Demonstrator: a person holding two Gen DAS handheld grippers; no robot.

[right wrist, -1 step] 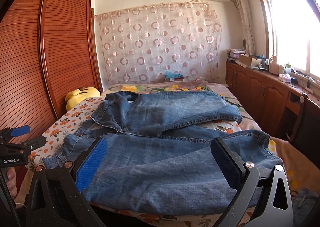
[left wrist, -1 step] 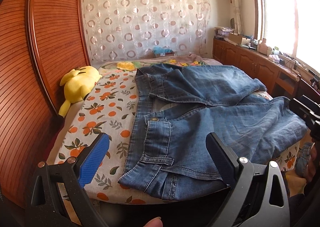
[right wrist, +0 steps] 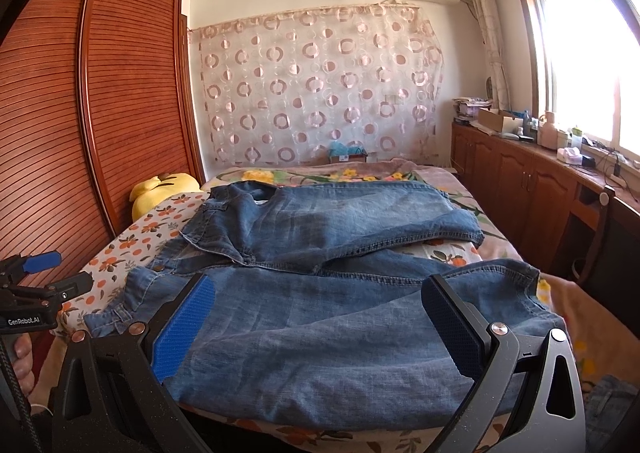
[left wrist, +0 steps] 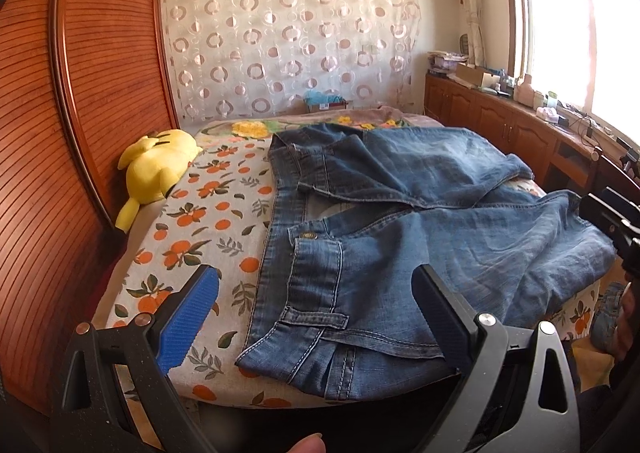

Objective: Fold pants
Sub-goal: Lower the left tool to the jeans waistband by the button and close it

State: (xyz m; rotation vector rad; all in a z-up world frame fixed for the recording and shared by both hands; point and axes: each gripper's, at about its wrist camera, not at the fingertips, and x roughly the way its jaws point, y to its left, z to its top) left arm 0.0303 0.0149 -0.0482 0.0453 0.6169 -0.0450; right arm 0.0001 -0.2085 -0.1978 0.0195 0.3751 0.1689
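Observation:
Blue denim pants [left wrist: 420,221] lie spread on the bed, waistband at the left, legs running to the right. They also show in the right wrist view [right wrist: 340,293]. My left gripper [left wrist: 316,293] is open and empty, hovering over the waistband corner at the bed's near edge. My right gripper [right wrist: 320,317] is open and empty, above the near pant leg at the bed's front edge. The left gripper also appears at the left edge of the right wrist view [right wrist: 48,273].
The bed has an orange-print sheet [left wrist: 208,221]. A yellow plush toy [left wrist: 156,169] lies by the wooden wardrobe [left wrist: 60,133] at the left. A wooden cabinet [right wrist: 520,177] with clutter runs under the window at the right. A patterned curtain [right wrist: 316,93] hangs behind.

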